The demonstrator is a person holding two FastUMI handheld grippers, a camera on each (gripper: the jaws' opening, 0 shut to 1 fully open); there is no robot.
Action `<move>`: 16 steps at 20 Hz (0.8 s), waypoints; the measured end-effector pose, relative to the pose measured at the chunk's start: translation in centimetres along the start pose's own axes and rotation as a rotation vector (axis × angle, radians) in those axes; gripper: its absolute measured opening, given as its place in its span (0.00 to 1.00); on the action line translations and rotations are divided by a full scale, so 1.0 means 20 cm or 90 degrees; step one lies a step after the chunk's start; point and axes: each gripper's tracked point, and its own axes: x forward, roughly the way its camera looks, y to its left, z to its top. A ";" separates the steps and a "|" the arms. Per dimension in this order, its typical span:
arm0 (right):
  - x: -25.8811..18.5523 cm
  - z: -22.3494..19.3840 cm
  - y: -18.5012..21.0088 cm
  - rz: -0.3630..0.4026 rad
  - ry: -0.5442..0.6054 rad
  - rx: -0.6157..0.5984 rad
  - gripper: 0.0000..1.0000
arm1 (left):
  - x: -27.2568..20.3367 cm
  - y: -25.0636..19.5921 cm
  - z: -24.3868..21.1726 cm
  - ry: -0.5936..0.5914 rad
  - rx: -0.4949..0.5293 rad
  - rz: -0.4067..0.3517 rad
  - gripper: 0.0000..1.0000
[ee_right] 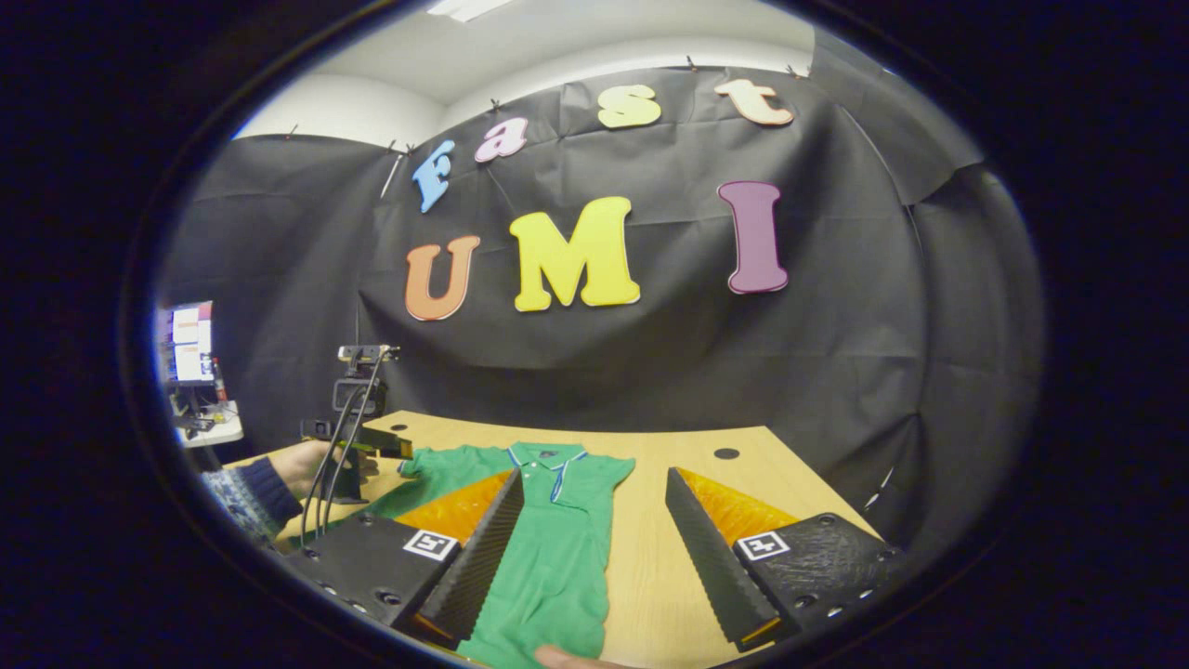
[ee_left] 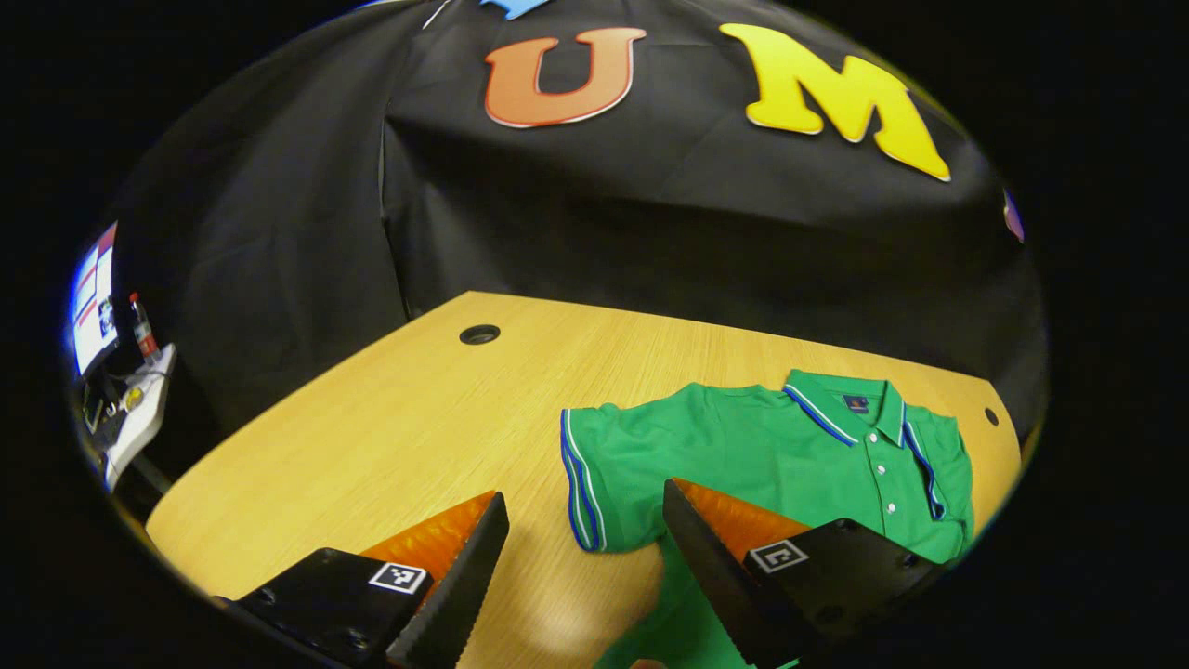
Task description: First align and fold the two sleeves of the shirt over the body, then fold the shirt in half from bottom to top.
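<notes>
I see the green shirt [ee_right: 548,548] flat, collar far, long axis away from me; left gripper [ee_left: 585,557] nearest its spread sleeve [ee_left: 594,474], both grippers' jaws released.

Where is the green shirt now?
The green shirt lies flat on the wooden table, right of centre in the left gripper view, just ahead of the left gripper.
</notes>
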 end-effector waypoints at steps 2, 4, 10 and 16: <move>-0.01 0.01 -0.03 -0.007 -0.006 -0.003 0.93 | 0.12 -0.01 -0.03 0.038 -0.059 -0.014 1.00; 0.00 0.01 -0.05 -0.008 -0.006 0.002 0.93 | 0.18 -0.02 -0.07 0.065 -0.087 -0.026 1.00; 0.07 -0.05 -0.11 -0.018 0.017 0.012 0.93 | 0.27 -0.03 -0.02 0.037 -0.028 -0.052 0.83; 0.11 -0.11 -0.14 -0.037 0.036 0.013 0.92 | 0.29 0.01 -0.02 0.055 -0.055 -0.072 0.11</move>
